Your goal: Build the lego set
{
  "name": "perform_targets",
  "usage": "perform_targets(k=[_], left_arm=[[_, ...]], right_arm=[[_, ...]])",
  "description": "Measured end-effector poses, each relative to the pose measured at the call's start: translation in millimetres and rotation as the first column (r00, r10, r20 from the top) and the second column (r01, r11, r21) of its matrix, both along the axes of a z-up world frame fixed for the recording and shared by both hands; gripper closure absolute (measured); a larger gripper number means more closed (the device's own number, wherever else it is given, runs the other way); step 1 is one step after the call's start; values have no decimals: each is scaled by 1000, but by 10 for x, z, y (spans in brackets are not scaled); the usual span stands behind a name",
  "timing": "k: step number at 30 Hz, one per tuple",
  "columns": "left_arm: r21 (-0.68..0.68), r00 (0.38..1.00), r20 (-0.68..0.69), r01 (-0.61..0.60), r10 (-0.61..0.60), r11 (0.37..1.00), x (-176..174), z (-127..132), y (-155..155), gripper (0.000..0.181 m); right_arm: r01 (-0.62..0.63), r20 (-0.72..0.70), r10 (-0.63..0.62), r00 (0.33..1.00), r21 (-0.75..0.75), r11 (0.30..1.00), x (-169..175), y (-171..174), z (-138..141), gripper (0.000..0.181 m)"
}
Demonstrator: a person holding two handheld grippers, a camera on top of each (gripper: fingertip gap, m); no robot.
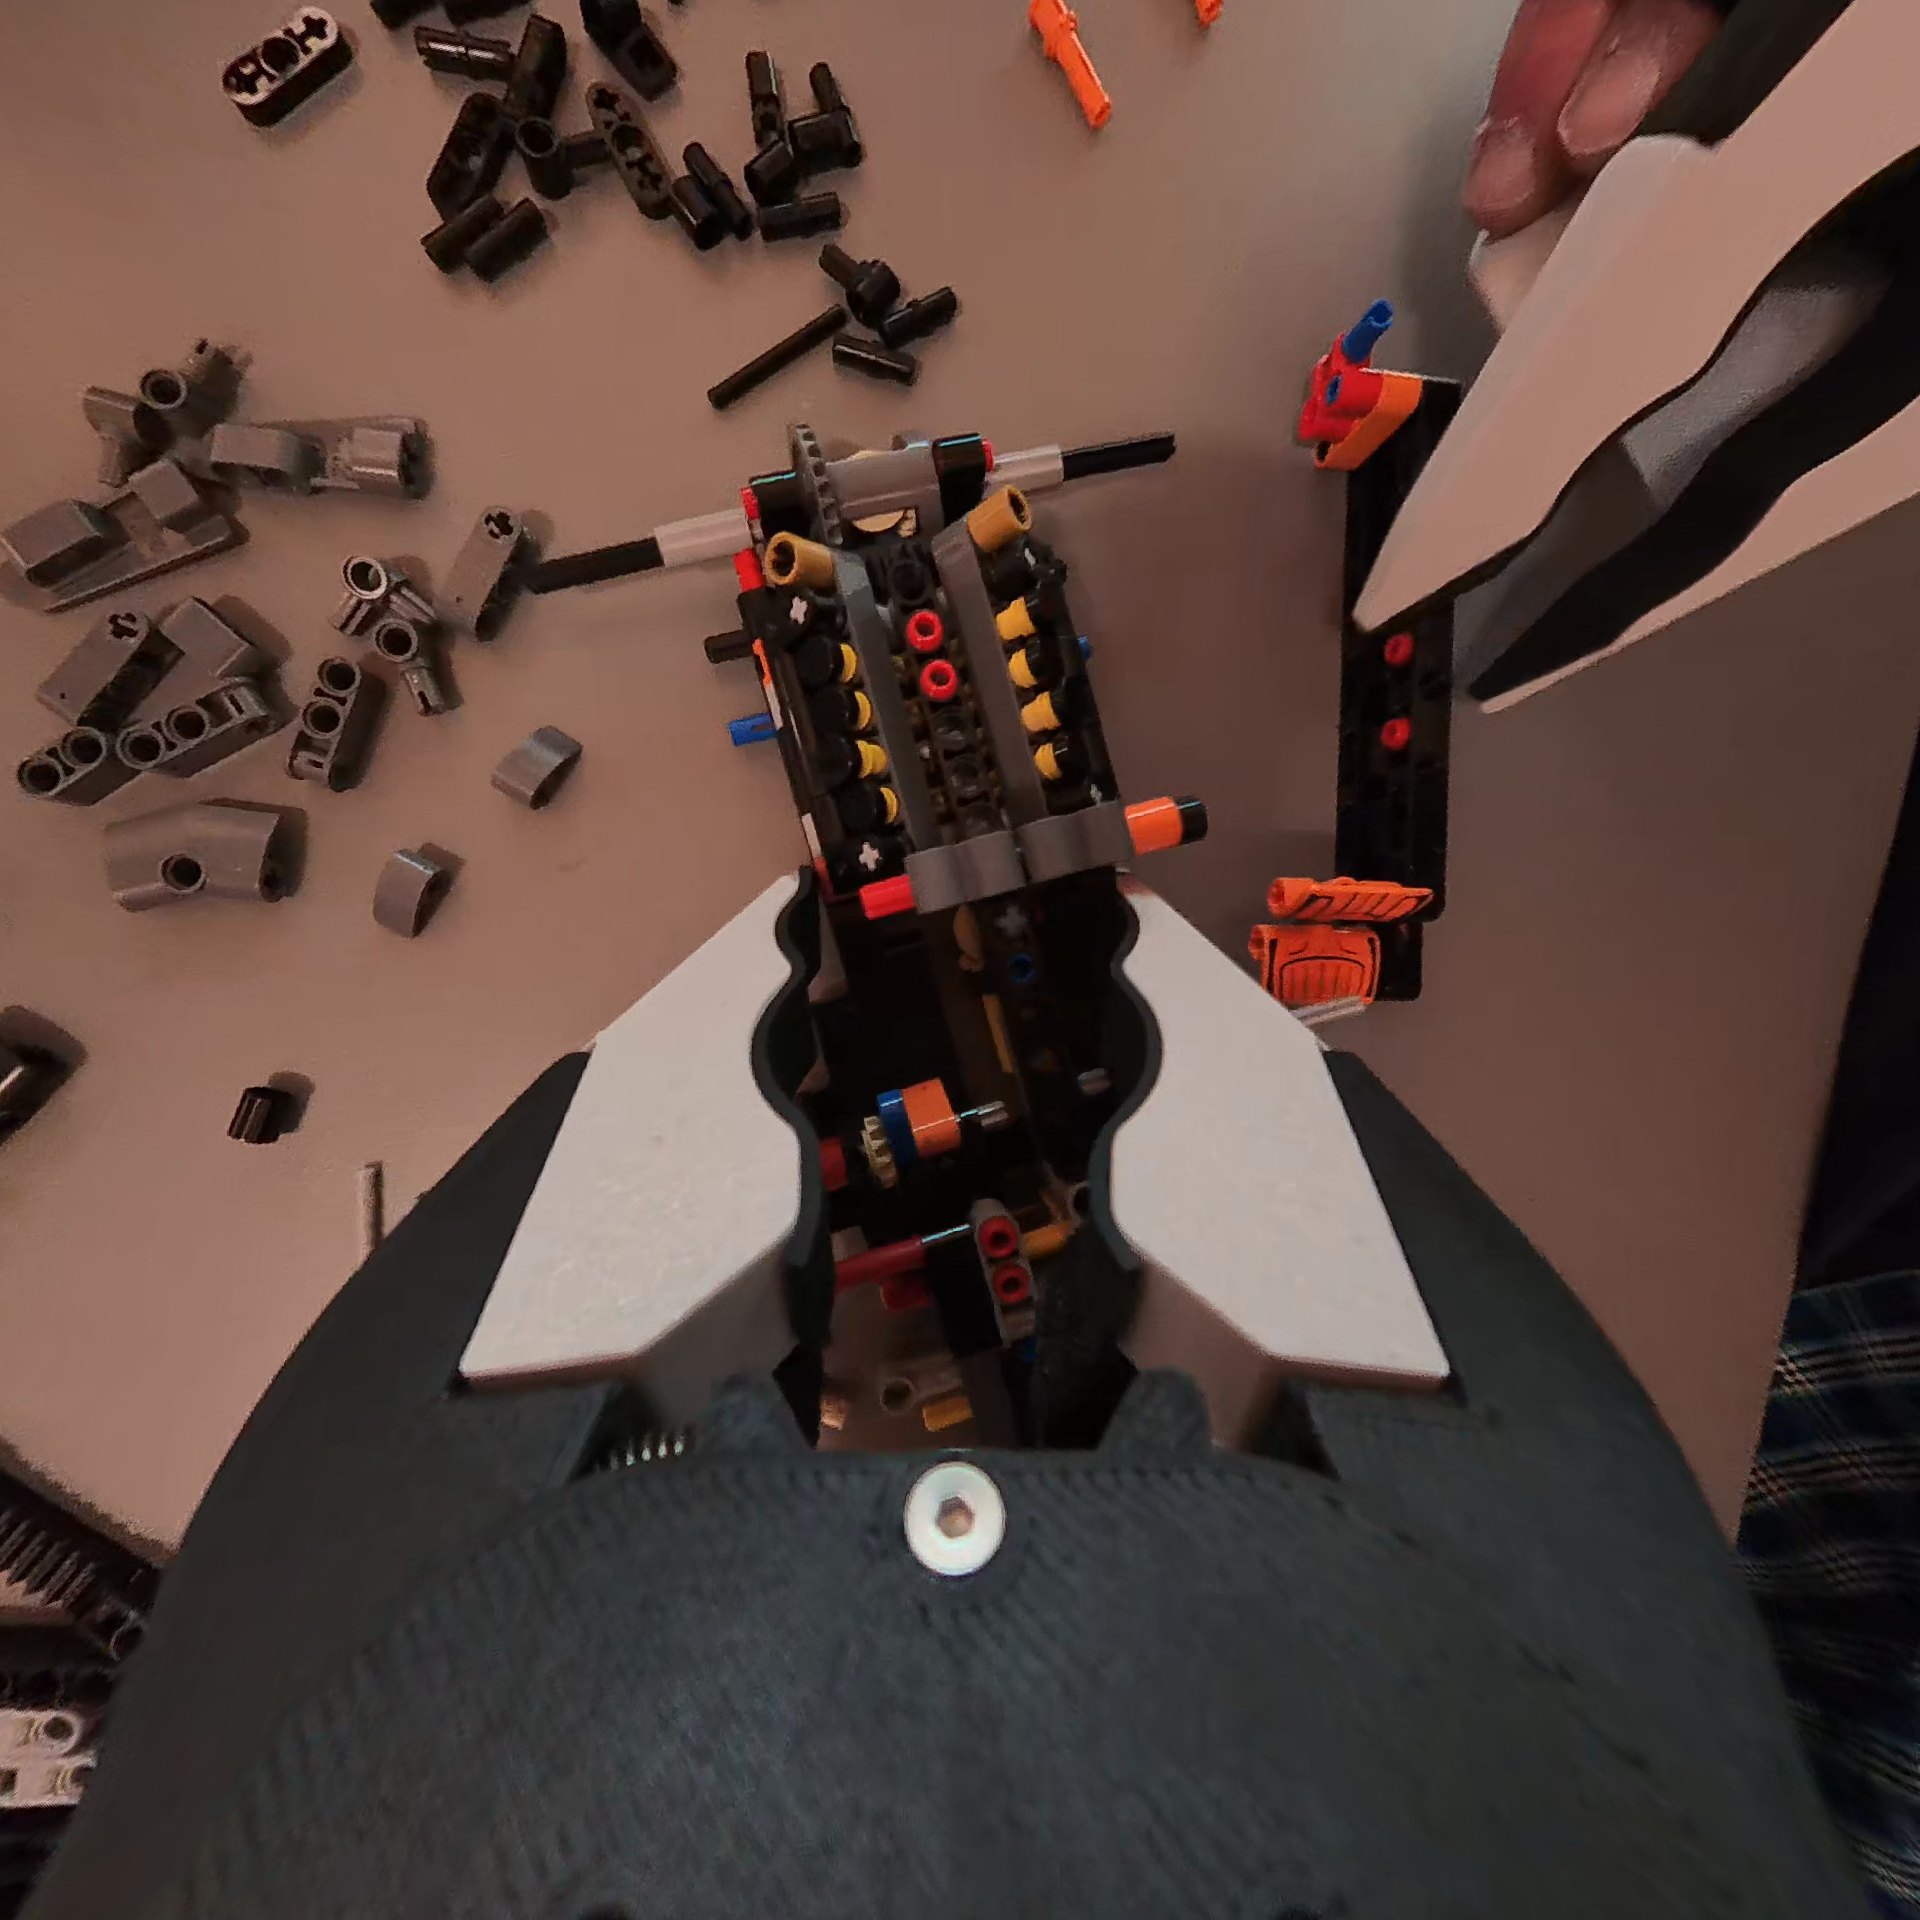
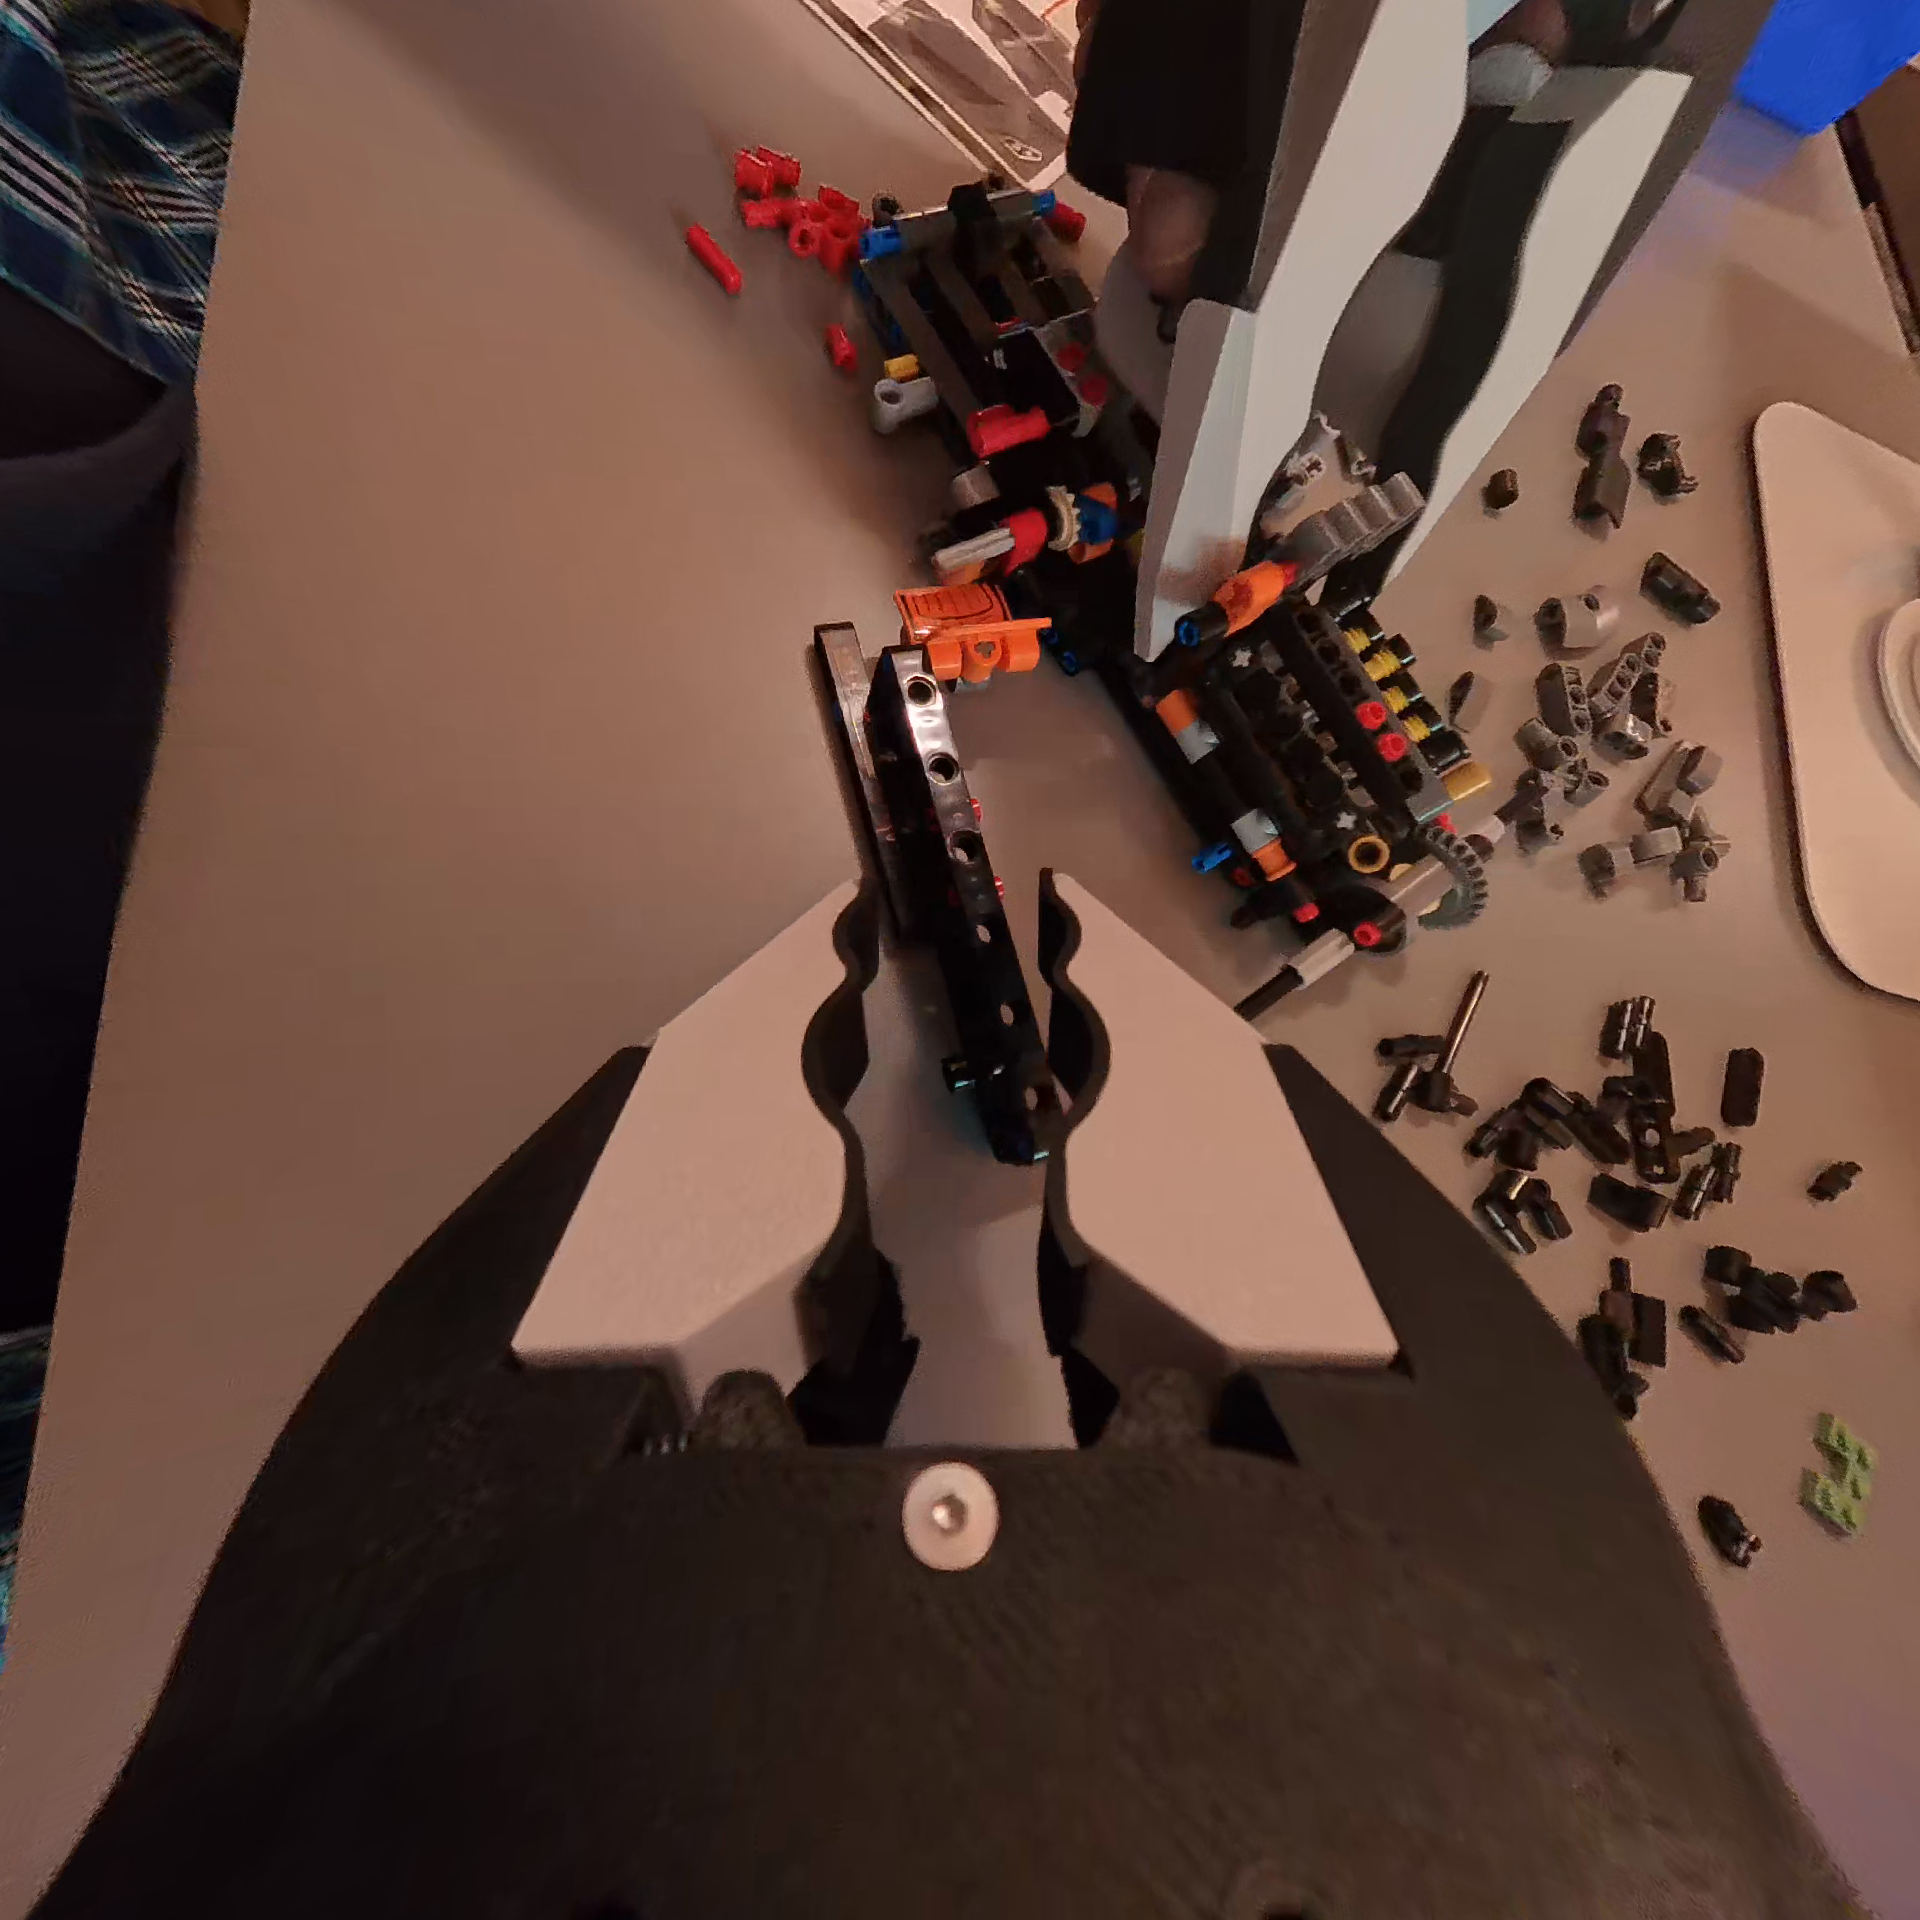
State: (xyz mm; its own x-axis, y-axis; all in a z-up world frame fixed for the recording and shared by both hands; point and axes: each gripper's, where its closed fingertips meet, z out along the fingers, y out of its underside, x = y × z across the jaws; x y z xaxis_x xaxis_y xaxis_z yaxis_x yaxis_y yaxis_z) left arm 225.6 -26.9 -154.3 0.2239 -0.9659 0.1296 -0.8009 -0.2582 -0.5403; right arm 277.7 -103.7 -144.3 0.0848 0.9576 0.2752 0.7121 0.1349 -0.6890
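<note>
Left hand-held gripper [image 1: 966, 888]: clenched on the main assembly [image 1: 935, 675], fingers pressed to both flanks of the near half, engine-like block with yellow and red pins jutting out toward 12 o'clock. Resting on the table [image 1: 1143, 208], it seems, though the underside is hidden.

Right hand-held gripper [image 2: 951, 883]: released, jaws parted and straddling the black beam frame [image 2: 956, 831]. Near end of the frame close against the finger on the 3 o'clock side; bare table showing on the 9 o'clock side, so no clamp yet.

Long axis of the frame: from 6 o'clock between the fingers up toward 11 o'clock, nearly in line with the fingers, ending in orange parts [image 2: 971, 623] at the far tip. Lying flat on the table, just beside the main assembly, which sits at 2 o'clock in the right wrist view. Clearly the right hand's job; left hand occupied.

Likely next: close on the frame's near end, lift, swing toward 2 o'clock to mate it with the held assembly. Risk of a twisted grip, given the off-centre position between the jaws.

Loose grey connectors [image 1: 187, 675] at 9 o'clock of the left view, black pins [image 2: 1621, 1143] at 3 o'clock of the right, both well apart from the frame.
</note>
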Motion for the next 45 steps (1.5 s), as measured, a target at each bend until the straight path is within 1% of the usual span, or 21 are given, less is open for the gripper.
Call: perform_targets(k=[4, 9, 15, 17, 20, 21, 24, 28, 31, 45], left_arm=[[-13, 1000, 18, 18, -18, 1000, 28, -9, -54, 130], [-32, 999, 28, 24, -23, 999, 31, -9, -69, 130], [-54, 999, 40, 25, -22, 998, 42, -11, -92, 126], [-59, 999, 42, 27, -25, 998, 44, -12, -99, 126], [-69, 999, 42, 34, -31, 997, 48, -12, -114, 128], [-74, 998, 44, 38, -35, 997, 49, -11, -123, 129], [-82, 998, 47, 48, -44, 995, 54, -12, -139, 129], [-86, 997, 47, 60, -57, 994, 60, -12, -156, 129], [-90, 997, 49, 70, -66, 993, 63, -11, -174, 129], [-101, 996, 54, 81, -75, 992, 59, -9, -182, 129]], right_arm=[[14, -18, -14, 1000, 5, 1000, 64, -36, 39, 153], [50, -62, -50, 997, 0, 999, 181, -63, 155, 152], [153, -68, -155, 986, -29, 988, 443, 43, 161, 151], [188, -82, -191, 978, -44, 981, 512, 89, 162, 148], [242, -94, -251, 964, -99, 965, 566, 158, 125, 136], [239, -93, -251, 964, -119, 964, 559, 153, 103, 133], [217, -90, -231, 969, -143, 966, 508, 143, 45, 132], [201, -73, -213, 974, -146, 969, 466, 180, -18, 139], [188, -78, -201, 977, -147, 971, 440, 202, -30, 143], [128, -103, -147, 984, -171, 977, 378, 159, -45, 144]])
